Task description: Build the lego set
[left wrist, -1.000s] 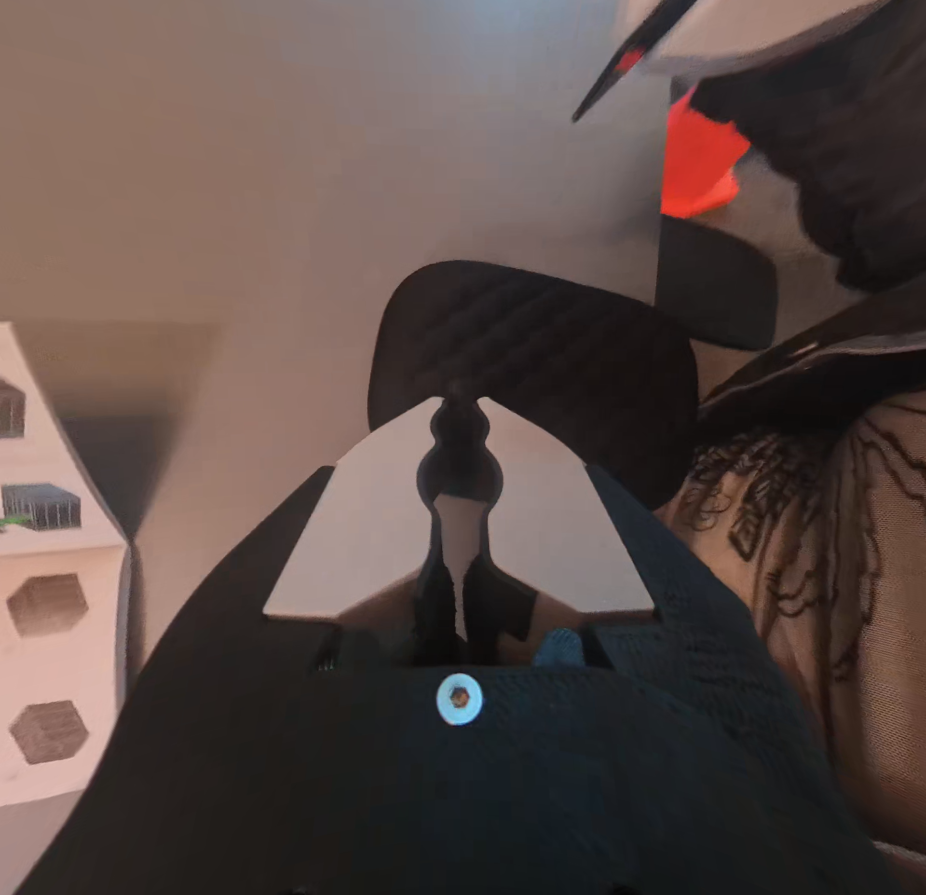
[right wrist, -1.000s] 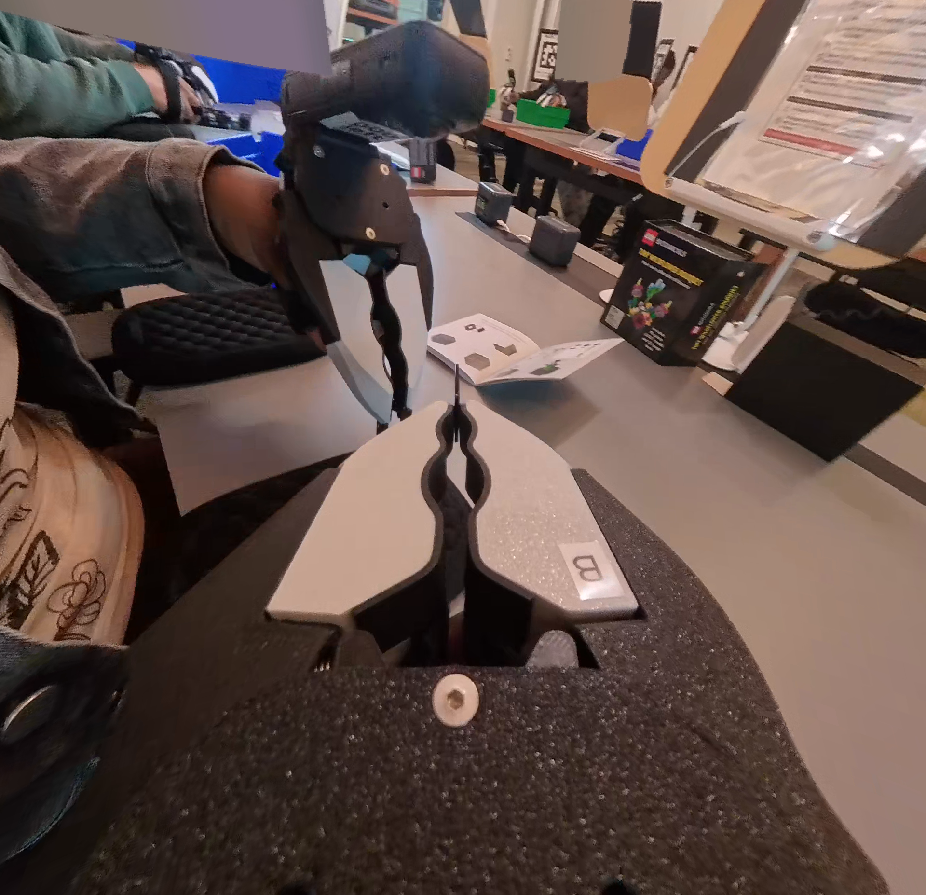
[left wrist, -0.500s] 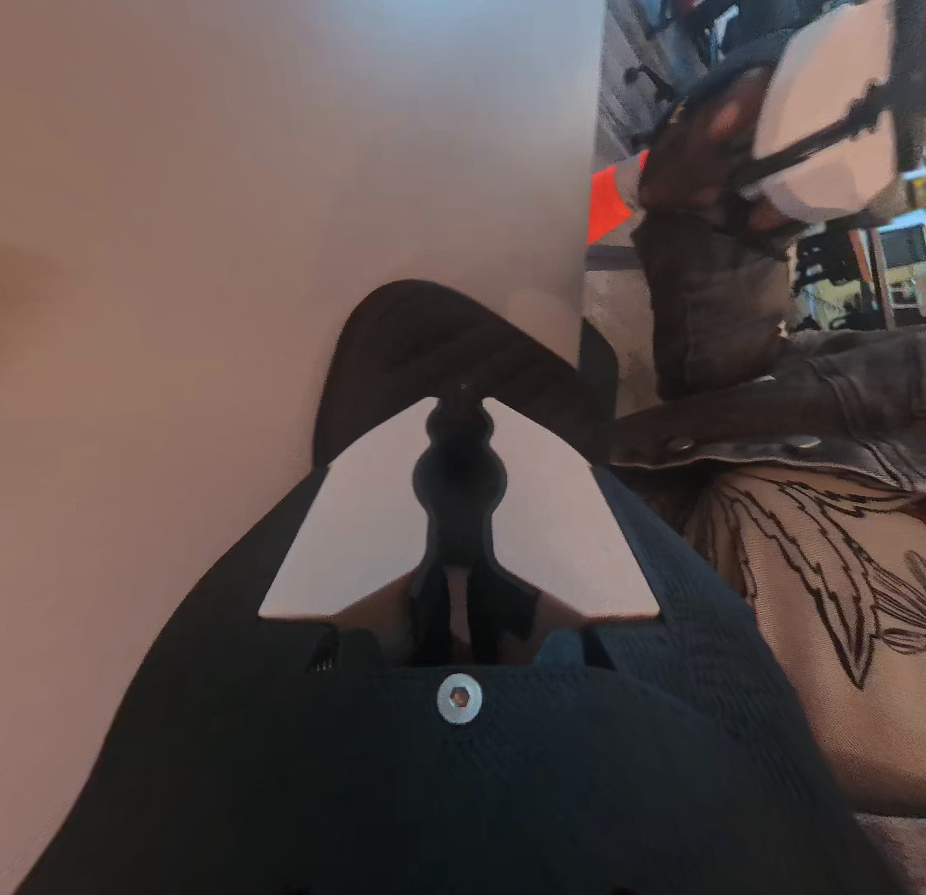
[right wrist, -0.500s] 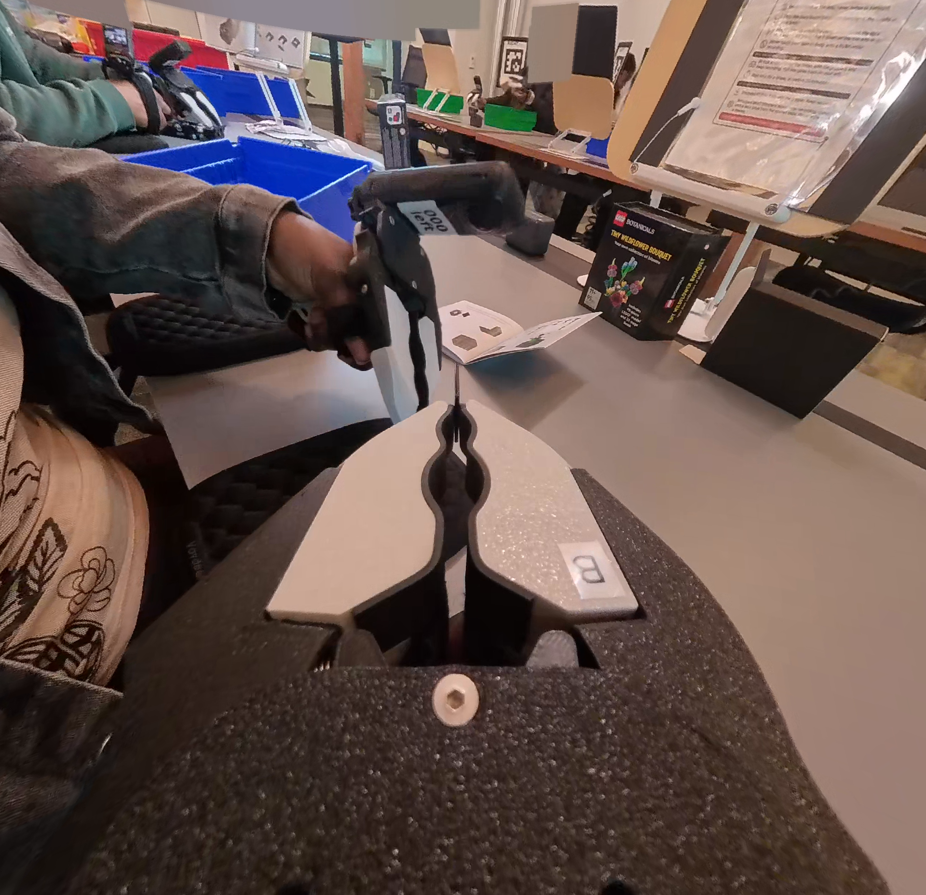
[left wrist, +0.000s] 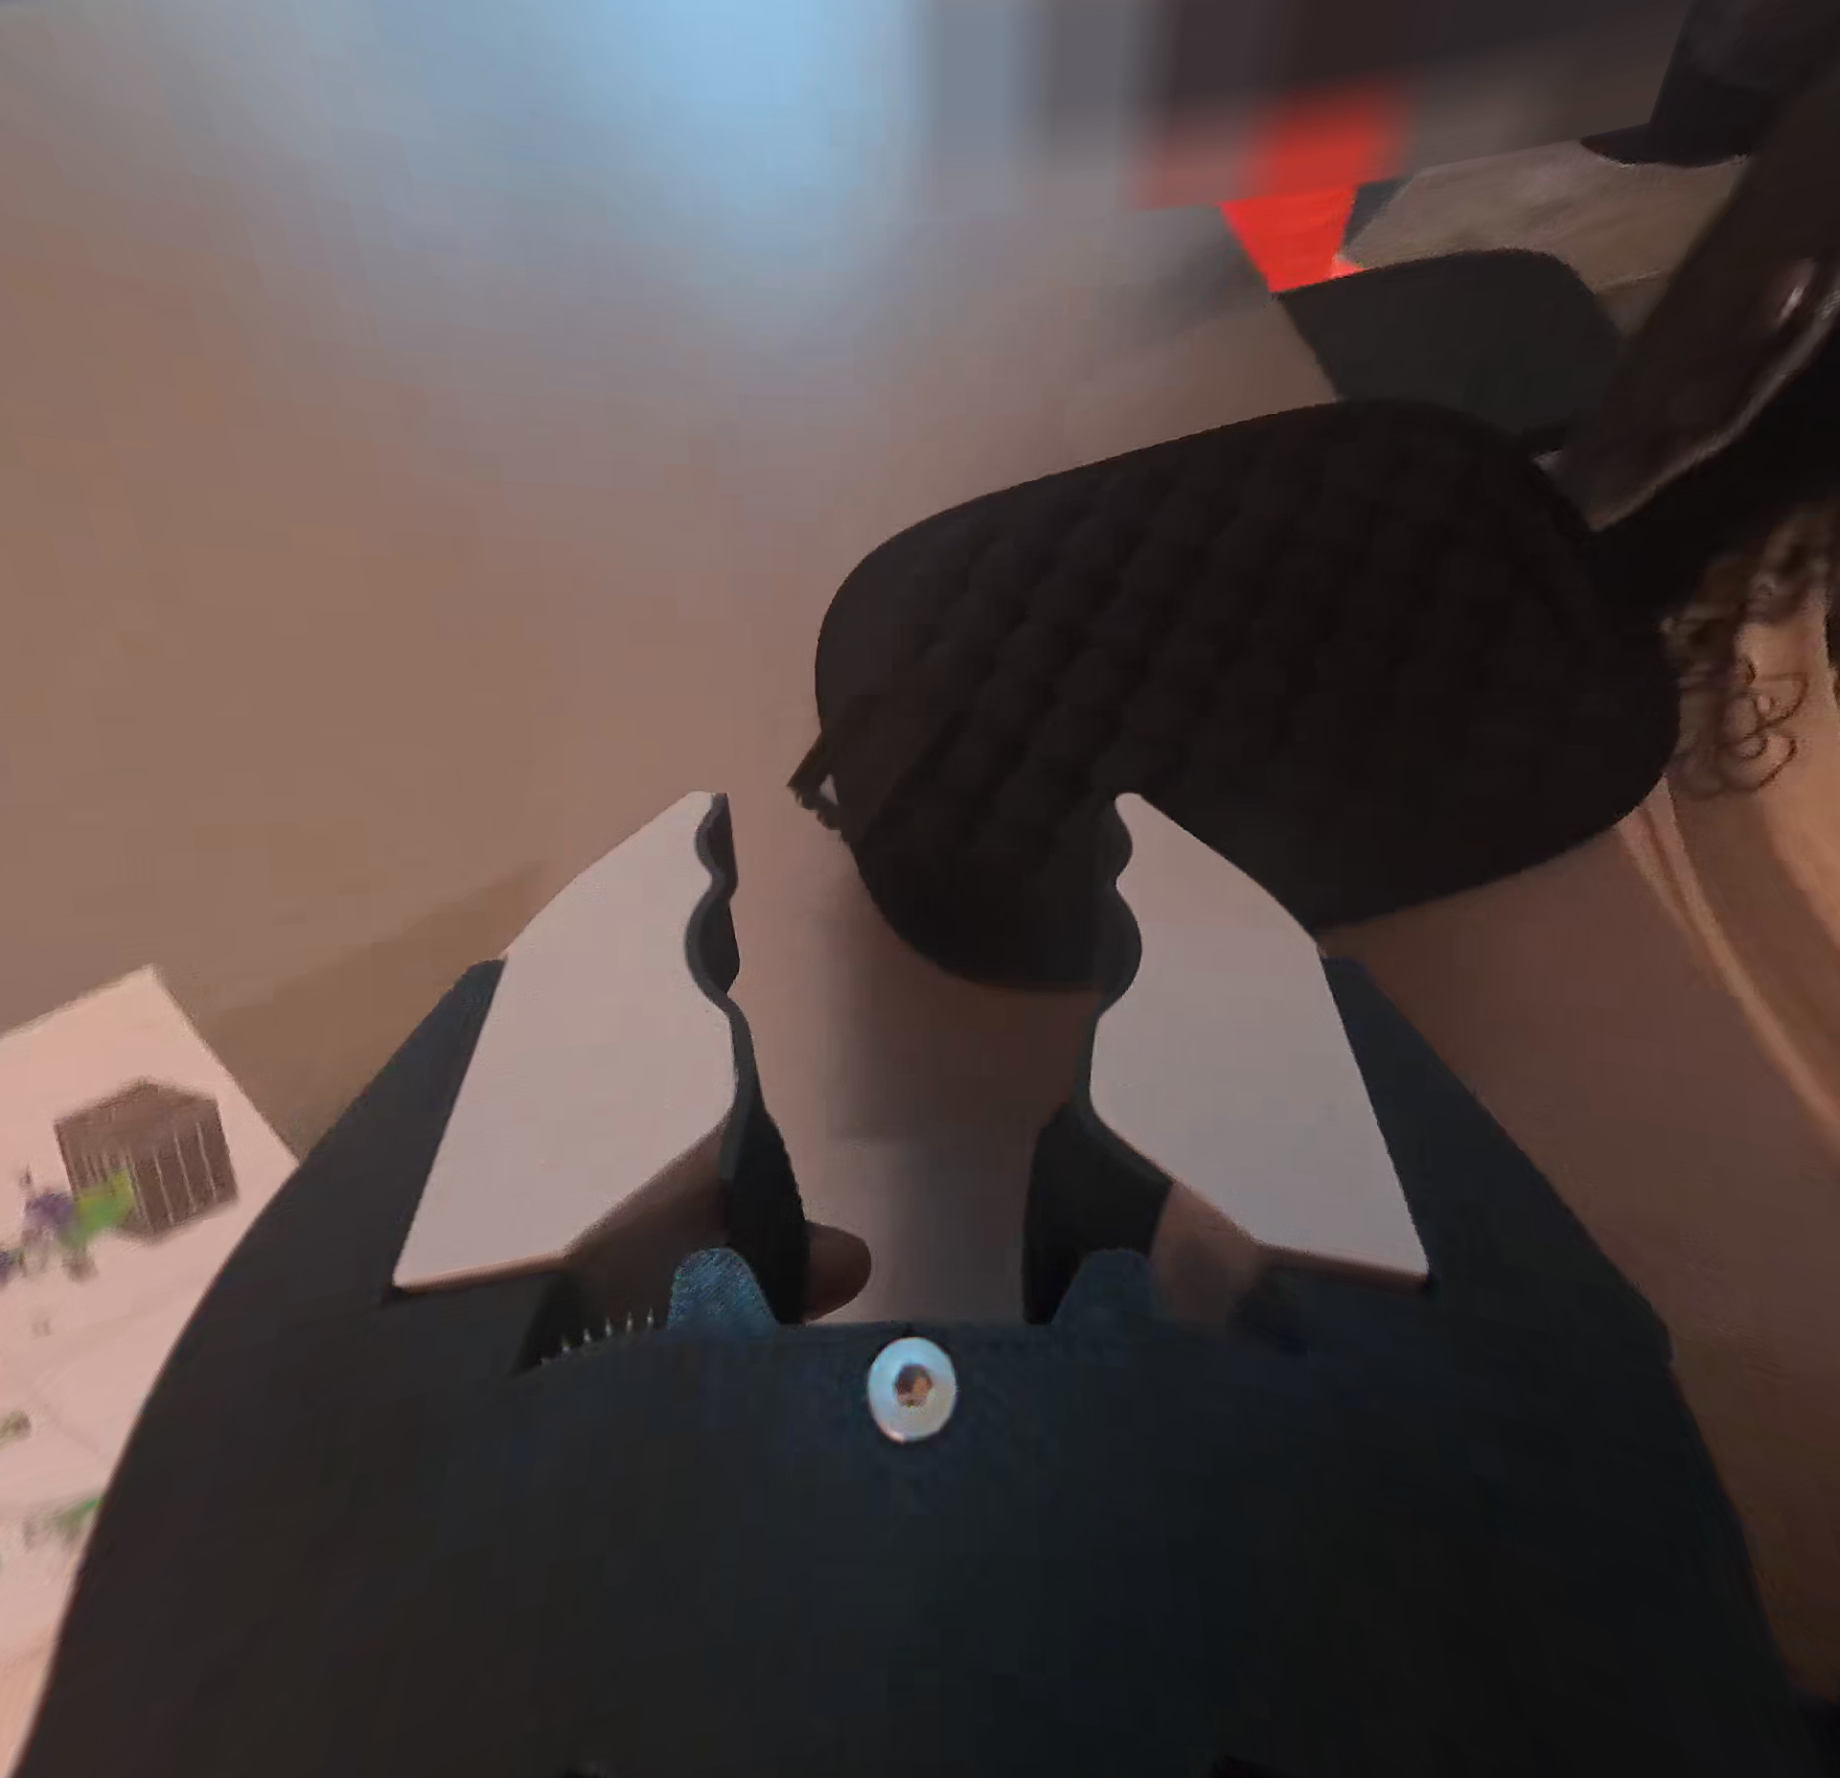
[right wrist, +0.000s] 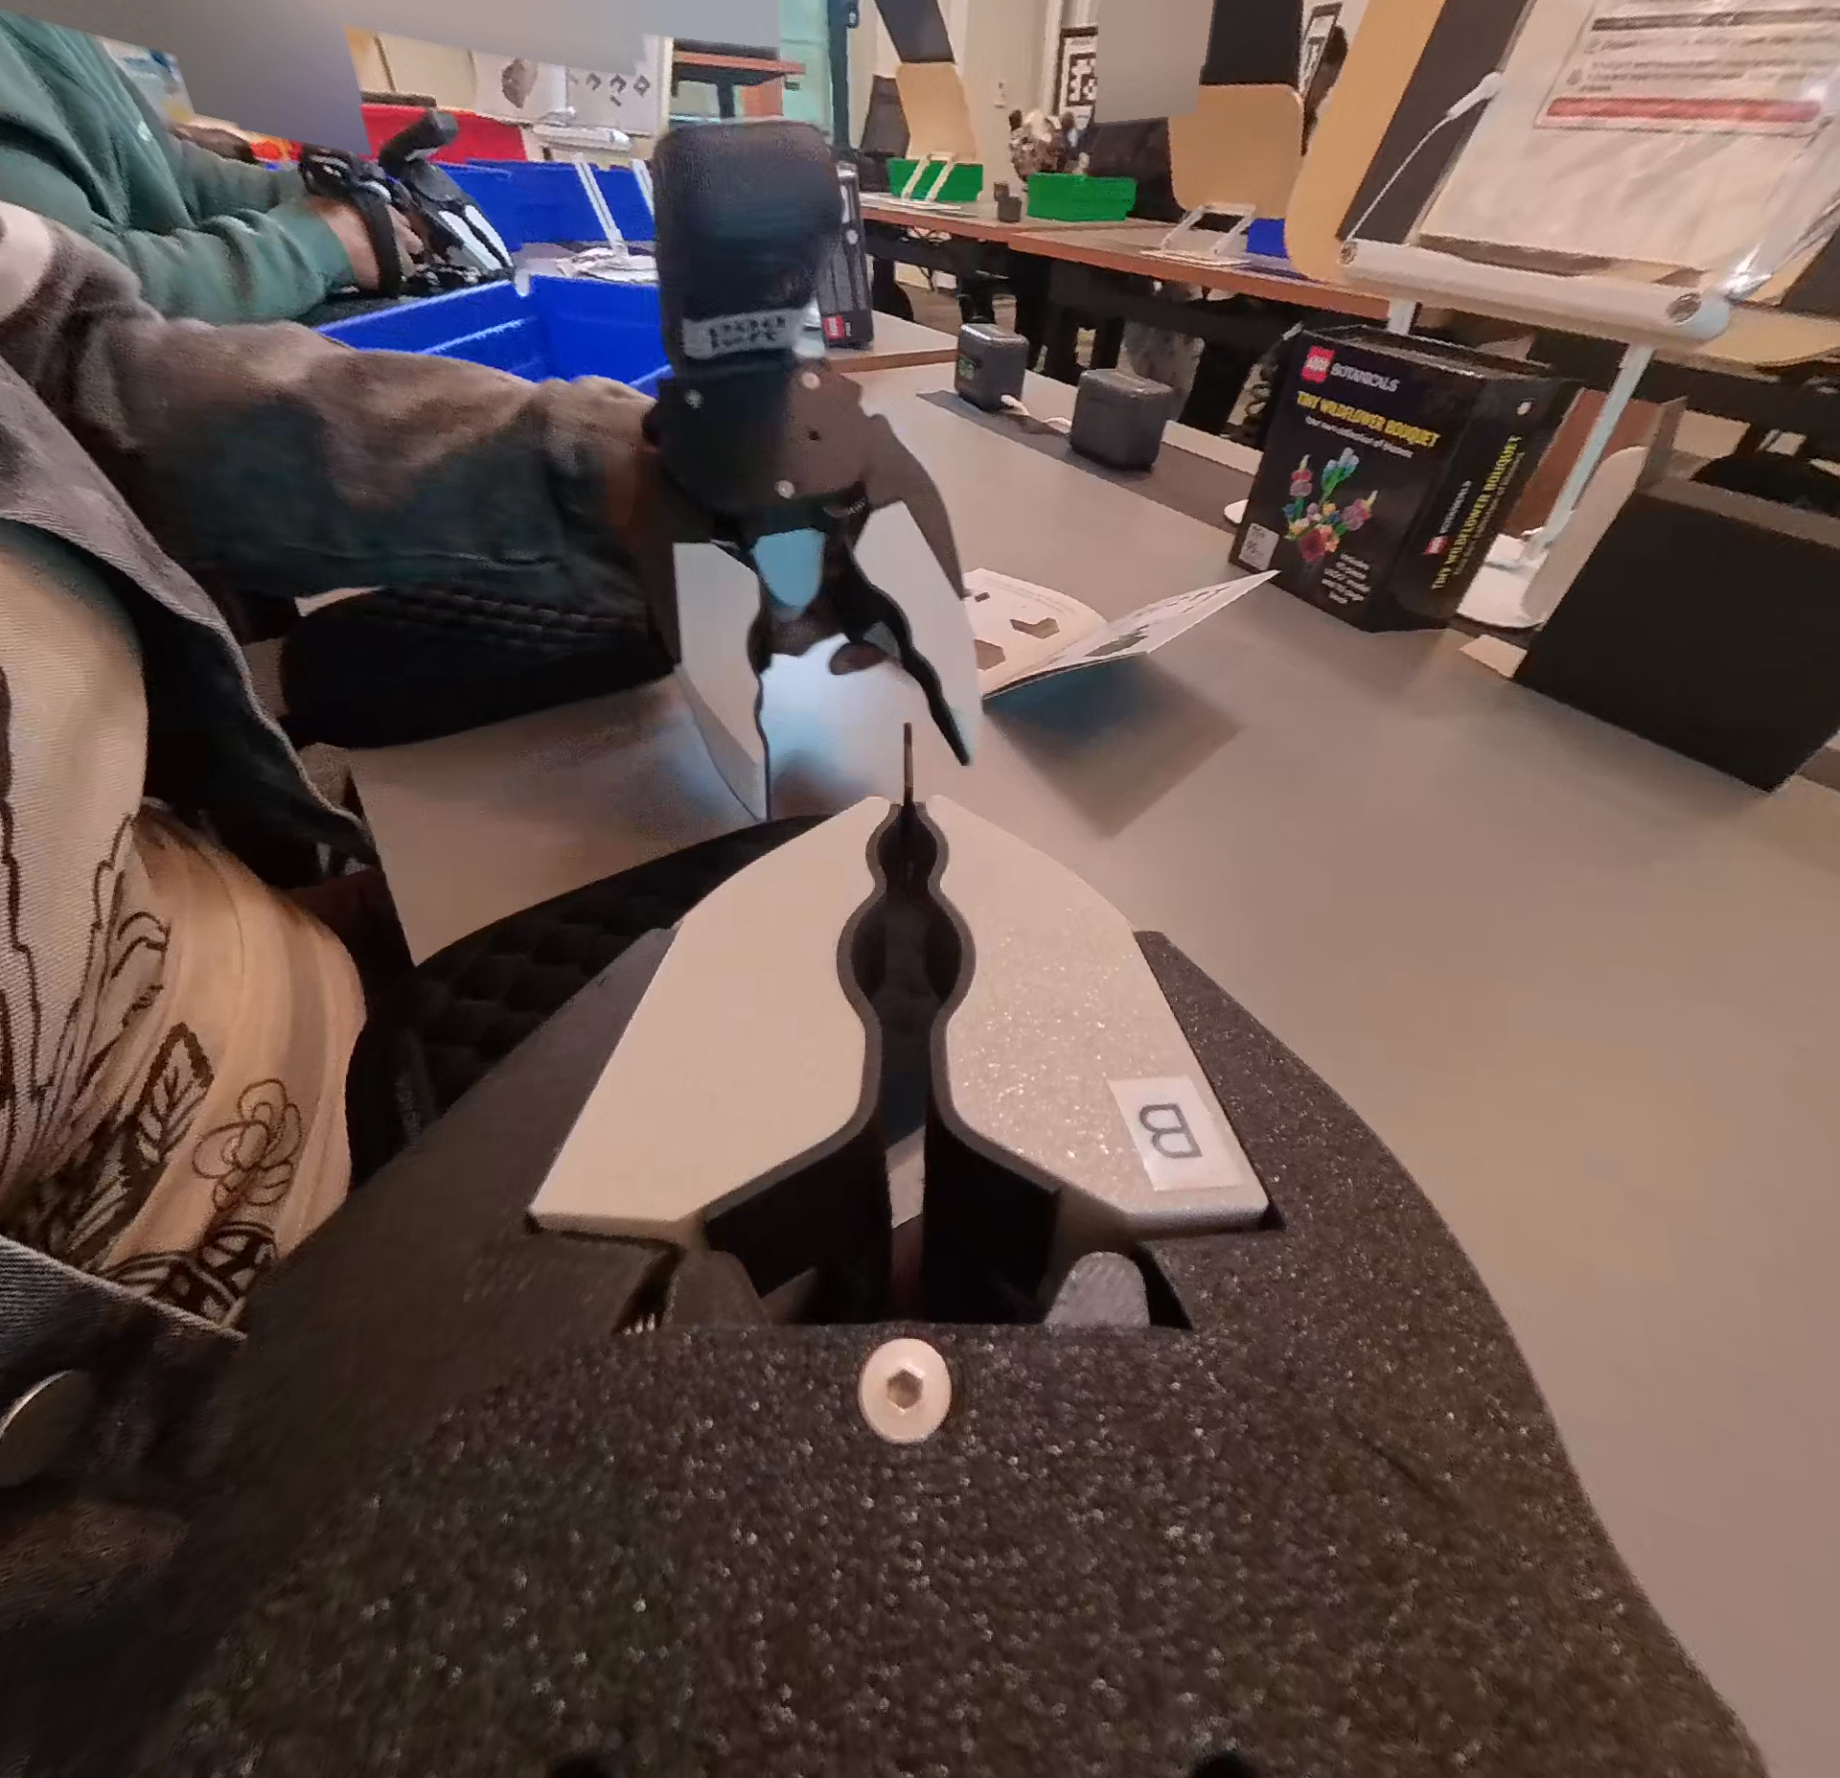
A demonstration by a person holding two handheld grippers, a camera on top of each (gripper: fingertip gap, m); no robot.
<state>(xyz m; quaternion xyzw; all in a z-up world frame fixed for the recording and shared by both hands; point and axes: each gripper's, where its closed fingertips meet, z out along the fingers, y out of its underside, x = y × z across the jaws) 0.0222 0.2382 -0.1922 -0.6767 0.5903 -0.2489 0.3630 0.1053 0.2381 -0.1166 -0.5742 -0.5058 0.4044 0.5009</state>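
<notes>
Both tongs are empty-handed as far as bricks go. Left gripper [left wrist: 921, 814] has its fingers spread wide with nothing between them, pointing down toward the black padded armrest [left wrist: 1245, 714] at the near edge of the grey table [left wrist: 398, 436]. Right gripper [right wrist: 906, 804] has its fingers pressed together; a thin dark sliver sticks up at the tips, and I cannot tell what it is or whether it is gripped.

By my reading the build has hardly begun. No loose bricks, bags or part-built flowers show anywhere on the table. The black lego box [right wrist: 1394, 475] stands upright on the far right of the table, well apart from both grippers, and looks unopened, though its top is hard to judge. The instruction booklet [right wrist: 1085, 625] lies open just beyond the left gripper in the right wrist view; its corner [left wrist: 110, 1182] also shows at the near left of the left wrist view. Opening the box, getting pieces out and all the assembly seem left to do.

Most of the table is bare and smooth. Behind it, a stand holding a clear-sleeved sheet [right wrist: 1643, 107] rises at the far right, with a black block [right wrist: 1683, 625] beside it. Farther off are more tables, blue bins [right wrist: 558, 276], green trays and another person in a green sleeve [right wrist: 169, 207] working at the far left.
</notes>
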